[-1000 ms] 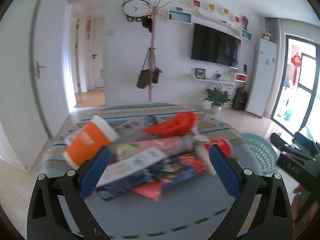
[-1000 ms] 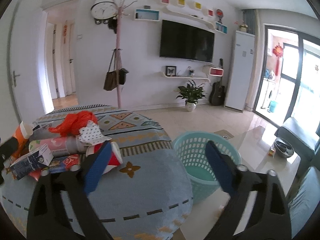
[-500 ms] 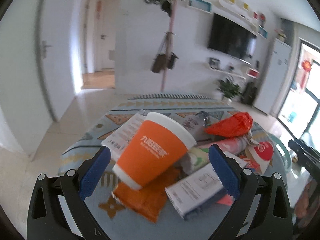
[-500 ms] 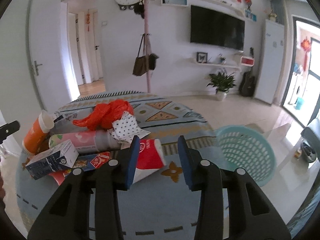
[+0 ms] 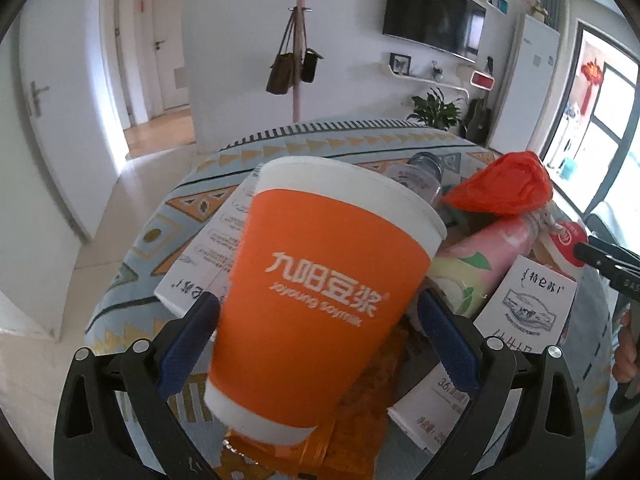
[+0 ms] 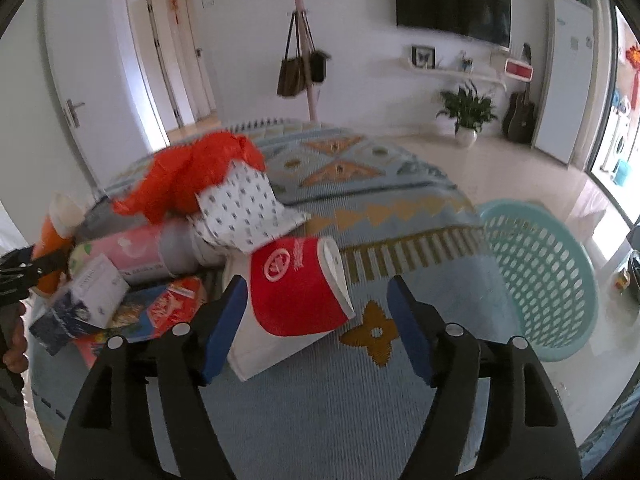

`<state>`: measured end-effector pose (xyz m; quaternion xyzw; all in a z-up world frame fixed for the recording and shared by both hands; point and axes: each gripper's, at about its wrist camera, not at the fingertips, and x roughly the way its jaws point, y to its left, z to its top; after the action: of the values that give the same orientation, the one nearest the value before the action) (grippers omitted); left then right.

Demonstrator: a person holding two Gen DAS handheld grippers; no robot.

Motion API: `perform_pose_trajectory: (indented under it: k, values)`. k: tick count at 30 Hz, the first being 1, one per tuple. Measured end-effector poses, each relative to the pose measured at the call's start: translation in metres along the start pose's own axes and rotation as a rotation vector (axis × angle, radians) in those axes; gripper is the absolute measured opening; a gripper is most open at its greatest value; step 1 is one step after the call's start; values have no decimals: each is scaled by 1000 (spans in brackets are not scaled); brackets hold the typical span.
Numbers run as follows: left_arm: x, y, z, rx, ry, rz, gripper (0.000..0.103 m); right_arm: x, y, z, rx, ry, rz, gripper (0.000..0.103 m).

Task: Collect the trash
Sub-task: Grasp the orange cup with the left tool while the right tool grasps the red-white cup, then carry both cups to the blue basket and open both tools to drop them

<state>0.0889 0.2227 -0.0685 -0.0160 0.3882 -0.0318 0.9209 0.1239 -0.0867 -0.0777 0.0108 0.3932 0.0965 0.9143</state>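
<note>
A tilted orange paper cup with a white rim fills the gap of my left gripper. The blue pads flank it at full width and are not pressing on it. A red paper cup lies on its side atop a white box. It sits between the fingers of my right gripper, nearer the left pad. Those jaws are opening and do not grip it. The pile beside both cups holds a red plastic bag, a pink bottle and a milk carton.
A teal plastic basket stands on the floor beside the round table's right edge. The table carries a patterned blue cloth. An orange packet lies under the orange cup. A coat stand and a door are behind the table.
The left gripper swung left and sank onto the orange cup, which now fills its gap. The right gripper swung from the basket to the pile, narrowed, then widened around the red cup.
</note>
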Motion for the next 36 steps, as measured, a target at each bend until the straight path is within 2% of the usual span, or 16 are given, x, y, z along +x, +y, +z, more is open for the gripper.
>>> perform_pose_trajectory:
  k: [2, 5, 8, 9, 10, 12, 14, 19, 23, 30, 36]
  values:
    - [0, -4, 1, 9, 9, 34, 94, 4, 3, -1, -11, 6, 7, 79]
    - [0, -11, 3, 22, 20, 86, 87, 8, 15, -2, -59, 14, -16, 88]
    - [-1, -15, 3, 37, 26, 127, 73, 19, 24, -1, -98, 50, -63, 88]
    - [-1, -16, 4, 36, 28, 127, 66, 25, 25, 0, -107, 73, -75, 88]
    - [-1, -15, 4, 24, 41, 116, 65, 29, 25, 1, -108, 84, -82, 88]
    - [-2, -14, 3, 10, 40, 115, 64, 34, 24, 1, -104, 96, -103, 88]
    - [-8, -16, 1, 21, 11, 125, 64, 33, 22, 0, -93, 91, -93, 76]
    - [-23, -22, 3, -6, -46, 105, 63, 13, 16, -1, -96, 17, -100, 75]
    - [-46, -39, 15, 9, -105, 95, 63, -8, 3, 7, -66, -36, -107, 75]
    - [-77, -101, 53, 58, -198, 31, 63, -49, -38, 31, -8, -145, -113, 75]
    - [-70, -172, 81, 122, -222, -33, 63, -72, -80, 43, 3, -204, -133, 75]
